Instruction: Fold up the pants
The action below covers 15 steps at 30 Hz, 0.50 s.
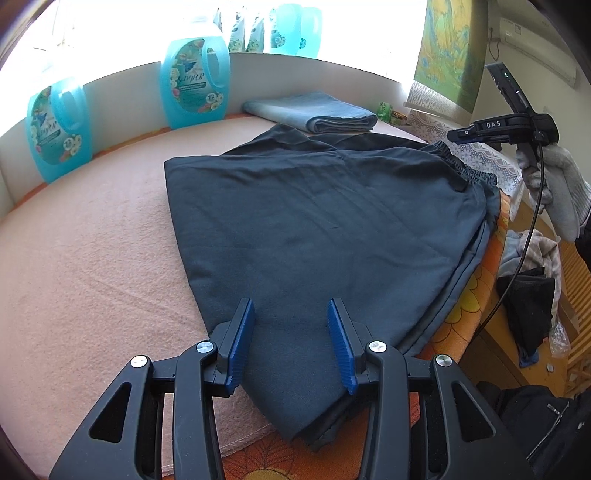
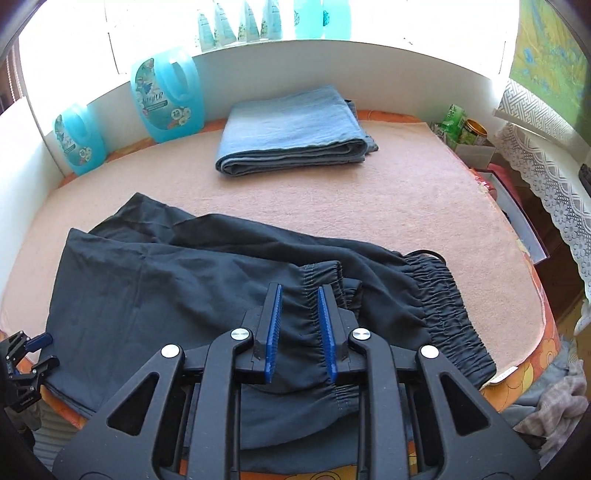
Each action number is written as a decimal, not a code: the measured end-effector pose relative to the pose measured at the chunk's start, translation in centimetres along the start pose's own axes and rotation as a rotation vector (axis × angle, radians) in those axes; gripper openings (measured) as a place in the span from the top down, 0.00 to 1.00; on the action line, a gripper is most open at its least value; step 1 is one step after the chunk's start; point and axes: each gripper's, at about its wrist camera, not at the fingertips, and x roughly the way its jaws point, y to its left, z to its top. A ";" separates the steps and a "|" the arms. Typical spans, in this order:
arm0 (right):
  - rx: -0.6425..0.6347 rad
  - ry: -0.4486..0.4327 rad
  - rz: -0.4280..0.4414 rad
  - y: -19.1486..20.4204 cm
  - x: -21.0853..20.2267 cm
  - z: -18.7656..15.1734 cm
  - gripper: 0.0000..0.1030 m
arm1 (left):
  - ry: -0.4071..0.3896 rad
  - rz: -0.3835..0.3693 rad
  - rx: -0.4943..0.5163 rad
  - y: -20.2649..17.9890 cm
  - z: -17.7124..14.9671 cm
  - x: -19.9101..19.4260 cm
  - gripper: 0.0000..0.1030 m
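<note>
Dark charcoal cloth makes up the pair of elastic-waisted pants [image 1: 314, 229], which lies folded over on the pink fleecy blanket [image 1: 92, 266] that covers the work surface, its gathered waistband [image 2: 439, 310] toward the right edge and a folded corner reaching the near edge. The left gripper [image 1: 291, 343], a black hand-held clamp with blue ribbed pads, stands over that near corner with its fingers spread wide and the cloth lying flat between them, gripping nothing. The right gripper [image 2: 300, 332], of the same build, has its jaws partly apart on either side of a gathered elastic hem of the pants; the cloth runs between the pads, though from this angle it looks as if they bracket it rather than pinch it. In the left wrist view the right gripper [image 1: 476, 129] appears high at the far right, held by a hand in a grey knit glove [image 1: 557, 188]. Beyond the pants, well apart from them, a folded light-blue denim garment [image 2: 291, 129] rests on the blanket. Two turquoise detergent jugs [image 2: 168, 99] stand against the white back wall [image 2: 369, 62], more bottles line the bright sill [image 2: 258, 22], and an orange flowered cover [image 1: 465, 302] shows under the blanket's edge.
</note>
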 end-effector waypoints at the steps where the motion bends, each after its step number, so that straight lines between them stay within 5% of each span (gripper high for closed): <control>1: 0.000 -0.008 0.040 0.1 -0.5 0.1 0.79 | -0.002 0.001 0.003 0.0 0.0 0.0 0.62; 6: -0.031 0.013 0.102 1.7 0.4 0.3 0.63 | -0.008 -0.013 -0.011 0.2 0.1 0.1 0.62; 15: 0.046 0.135 0.037 -0.6 7.4 -0.1 0.63 | -0.011 -0.002 -0.039 0.8 -0.6 -1.2 0.62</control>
